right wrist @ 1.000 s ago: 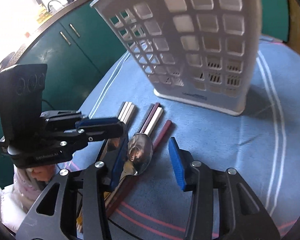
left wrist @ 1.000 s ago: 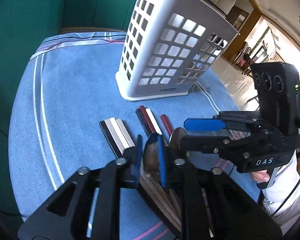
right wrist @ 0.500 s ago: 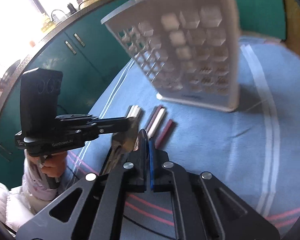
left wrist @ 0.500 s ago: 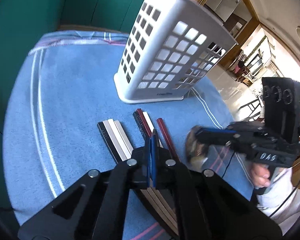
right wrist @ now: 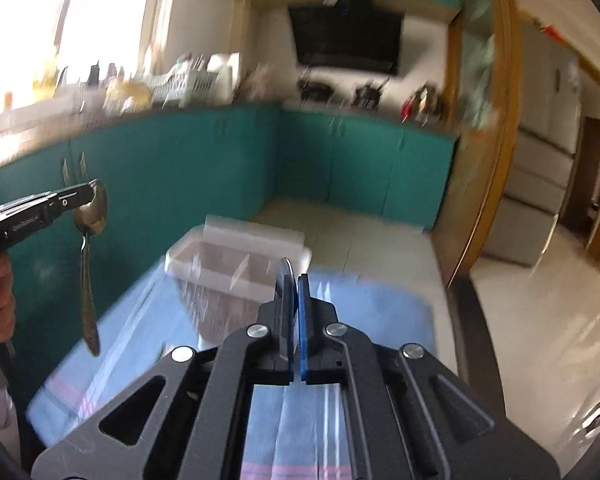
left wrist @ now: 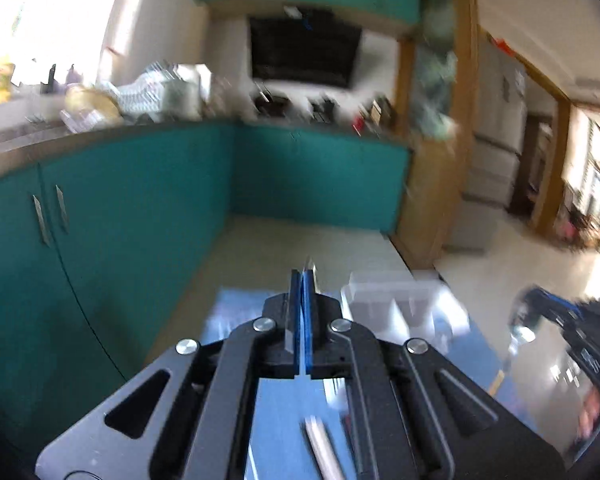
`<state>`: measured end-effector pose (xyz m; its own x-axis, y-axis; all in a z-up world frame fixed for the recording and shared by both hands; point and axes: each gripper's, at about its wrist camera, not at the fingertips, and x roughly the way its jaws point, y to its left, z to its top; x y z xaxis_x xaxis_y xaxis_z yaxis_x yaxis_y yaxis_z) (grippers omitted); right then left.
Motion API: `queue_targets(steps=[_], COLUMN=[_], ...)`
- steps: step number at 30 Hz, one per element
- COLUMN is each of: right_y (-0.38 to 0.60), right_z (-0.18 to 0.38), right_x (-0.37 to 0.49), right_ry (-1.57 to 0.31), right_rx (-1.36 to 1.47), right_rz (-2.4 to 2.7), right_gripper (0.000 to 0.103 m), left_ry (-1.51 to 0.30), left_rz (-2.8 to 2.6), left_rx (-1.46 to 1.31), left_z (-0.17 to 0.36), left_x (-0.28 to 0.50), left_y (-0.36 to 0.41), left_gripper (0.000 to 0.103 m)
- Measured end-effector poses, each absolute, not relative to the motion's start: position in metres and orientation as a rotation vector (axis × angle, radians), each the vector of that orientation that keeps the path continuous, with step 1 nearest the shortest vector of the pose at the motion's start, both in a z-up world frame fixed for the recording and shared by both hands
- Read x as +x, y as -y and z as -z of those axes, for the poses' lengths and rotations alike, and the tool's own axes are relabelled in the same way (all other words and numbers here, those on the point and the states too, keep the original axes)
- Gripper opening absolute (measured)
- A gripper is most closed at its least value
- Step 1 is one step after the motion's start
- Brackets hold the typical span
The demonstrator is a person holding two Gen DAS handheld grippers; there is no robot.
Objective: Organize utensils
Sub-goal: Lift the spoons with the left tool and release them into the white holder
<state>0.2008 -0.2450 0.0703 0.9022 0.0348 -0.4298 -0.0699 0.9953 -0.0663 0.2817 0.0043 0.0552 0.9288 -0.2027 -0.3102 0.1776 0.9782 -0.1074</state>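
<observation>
Steel spoons hang pinched in both grippers, left [right wrist: 94, 194] and right [right wrist: 292, 280], fingers clenched, raised above the white basket [right wrist: 236, 256]. Next, judging by the task: lower each spoon handle-first into a compartment.

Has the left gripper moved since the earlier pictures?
Yes. The left gripper has risen with its spoon, from the blue cloth to above the white basket.
</observation>
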Motion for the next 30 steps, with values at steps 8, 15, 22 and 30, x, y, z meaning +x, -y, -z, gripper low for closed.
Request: queue_targets(steps=[8,15,22,30], right_y=[0.247,0.243,0.236,0.232], right_z=[-0.119,-0.082,-0.048,-0.053], right_x=[0.228,0.292,0.309,0.277], right_ry=[-0.127,-0.202,-0.293,-0.275], right_rx=[-0.051,-0.094,-0.097,-0.085], right_rz=[0.120,0.172,0.145,0.122], right_gripper=[0.003,0.002,0.003,0.031], left_ry=[-0.290,-0.340,-0.378,-0.383], left_rz=[-0.003,-0.102,-0.092,-0.040], left_rx=[-0.128,0.023,0.085,-0.013], left_z=[-0.084,-0.050,-0.027,-0.029], left_x=[0.340,0.375,0.380,0.361], left_y=[0.023,0.063,0.072,0.045], left_gripper=[0.001,0.001,0.001,0.014])
